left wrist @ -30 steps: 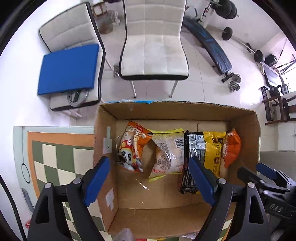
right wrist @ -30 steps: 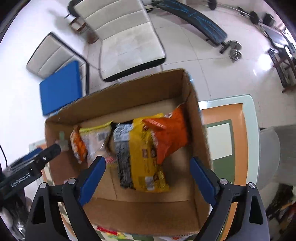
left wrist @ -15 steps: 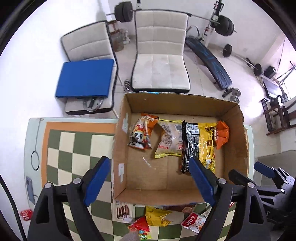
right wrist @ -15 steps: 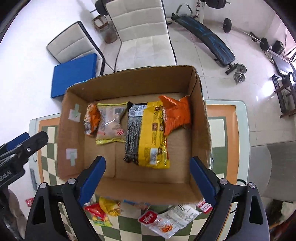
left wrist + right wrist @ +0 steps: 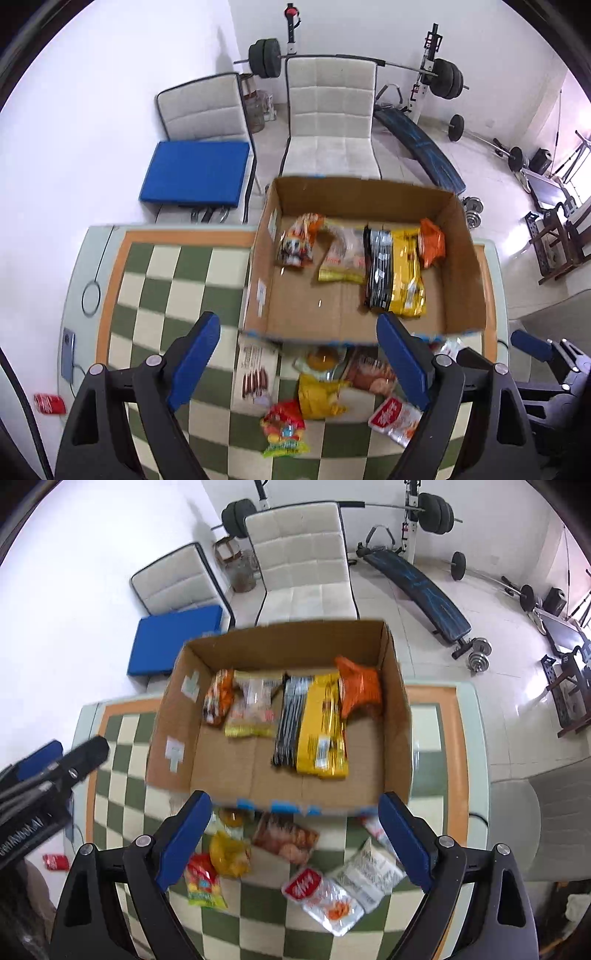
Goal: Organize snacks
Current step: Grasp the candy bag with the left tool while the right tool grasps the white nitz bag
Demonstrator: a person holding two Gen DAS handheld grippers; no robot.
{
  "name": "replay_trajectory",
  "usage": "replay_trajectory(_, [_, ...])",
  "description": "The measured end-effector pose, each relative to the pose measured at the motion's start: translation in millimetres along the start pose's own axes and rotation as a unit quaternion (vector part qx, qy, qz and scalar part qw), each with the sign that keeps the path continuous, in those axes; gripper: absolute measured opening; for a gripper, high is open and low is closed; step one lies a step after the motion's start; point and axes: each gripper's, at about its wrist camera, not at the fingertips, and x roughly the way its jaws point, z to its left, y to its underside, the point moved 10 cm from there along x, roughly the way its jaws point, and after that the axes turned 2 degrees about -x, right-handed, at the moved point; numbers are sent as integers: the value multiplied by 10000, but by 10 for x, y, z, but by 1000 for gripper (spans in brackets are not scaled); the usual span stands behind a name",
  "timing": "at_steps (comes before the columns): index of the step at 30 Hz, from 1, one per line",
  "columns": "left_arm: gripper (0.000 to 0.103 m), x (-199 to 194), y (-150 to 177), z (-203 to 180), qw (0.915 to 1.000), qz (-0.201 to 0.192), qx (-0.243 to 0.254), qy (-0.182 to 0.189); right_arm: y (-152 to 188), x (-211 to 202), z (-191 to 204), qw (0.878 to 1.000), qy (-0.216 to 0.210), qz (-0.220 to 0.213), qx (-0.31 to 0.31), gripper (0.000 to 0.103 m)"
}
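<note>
An open cardboard box (image 5: 461, 266) (image 5: 173, 716) stands on the checkered table. Inside it lie several packets in a row: a panda packet (image 5: 297, 243), a clear yellow-edged one (image 5: 253, 709), a black and yellow pack (image 5: 321, 727) and an orange bag (image 5: 360, 686). Loose snacks lie on the table in front of the box: a yellow bag (image 5: 319, 400) (image 5: 229, 856), a red-green bag (image 5: 282, 430) (image 5: 201, 884), a brown packet (image 5: 286, 840), a red-white packet (image 5: 325, 899). My left gripper (image 5: 301, 363) and right gripper (image 5: 295, 843) hang open above these, both empty.
The green and cream checkered table (image 5: 166, 280) has an orange border. Two white chairs (image 5: 330, 136) stand behind it, one bearing a blue cushion (image 5: 195, 171). Gym equipment (image 5: 417, 576) fills the back. A red can (image 5: 48, 402) lies on the floor at left.
Both grippers have drawn back and risen from over the box. The box now looks smaller, and the loose snacks on the table in front of it have come into view.
</note>
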Motion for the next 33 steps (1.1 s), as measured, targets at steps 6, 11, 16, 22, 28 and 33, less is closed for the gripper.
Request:
replay_trajectory(6, [87,406,785,142,9974,699,-140,-132,757,437,-311,9963,78,860,57,94])
replay_trajectory(11, [87,1029,1503,335,9865,1526,-524,-291,1240,967,-650,9860,358,1626,-79,94])
replay_trajectory(16, [87,1458,1991,421,9717,2180,-775,-469,1531,1462,-899,9678,745,2339,-554,94])
replay_trajectory(22, [87,1592,2219,495,9617,2531,-907,-536,1686,1824,-1052,9480,941,2877,-984,94])
replay_trajectory(28, [87,1597,2293,570,9581,2659,-1000,-361,1864,1824,-1197,9494,609,3037,519,88])
replay_trajectory(33, [87,1671,2340,737,9521,2803,-1227,-18,2001,1745,-1142,9296,-348,3168,1852,90])
